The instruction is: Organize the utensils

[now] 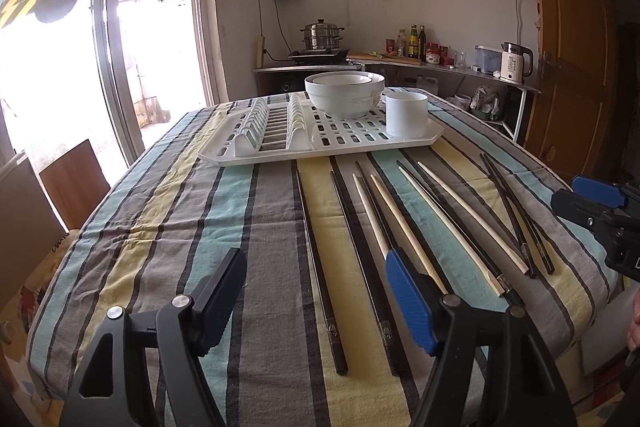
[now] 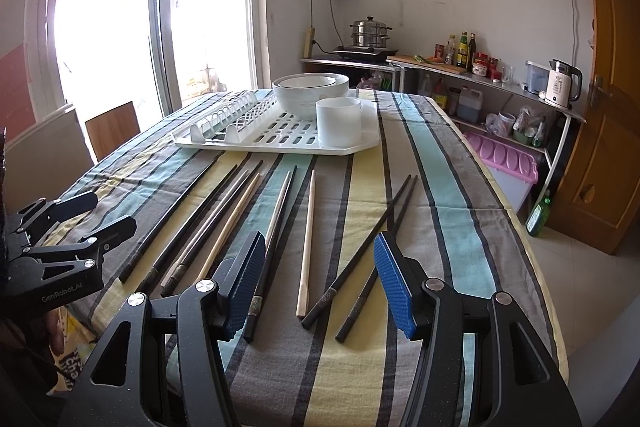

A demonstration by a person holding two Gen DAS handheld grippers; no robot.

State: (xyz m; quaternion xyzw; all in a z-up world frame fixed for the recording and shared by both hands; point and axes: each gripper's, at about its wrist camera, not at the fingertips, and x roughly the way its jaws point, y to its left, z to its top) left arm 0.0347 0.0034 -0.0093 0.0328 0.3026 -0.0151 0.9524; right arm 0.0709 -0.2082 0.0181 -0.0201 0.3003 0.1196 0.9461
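Hovering w/ jaws wide, empty: left gripper [image 1: 316, 291] & right gripper [image 2: 320, 281], both near side of chopsticks [image 2: 308, 243]; drying rack [image 2: 280, 143] beyond them.

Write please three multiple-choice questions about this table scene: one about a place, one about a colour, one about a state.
1. Where does the white cylindrical cup stand?
A. On the white slotted plastic drying tray
B. On the striped tablecloth
C. Inside the bowl

2. What colour are the two chopsticks lying farthest to the right?
A. Pale wood
B. Black
C. Red

3. How is the right gripper?
A. Shut on a chopstick
B. Shut on nothing
C. Open, holding nothing

Answers:
1. A, the cup sits on the tray's near right corner, beside the white stacked bowls.
2. B, both are dark along their whole length.
3. C, its blue pads stand wide apart above the striped tablecloth.
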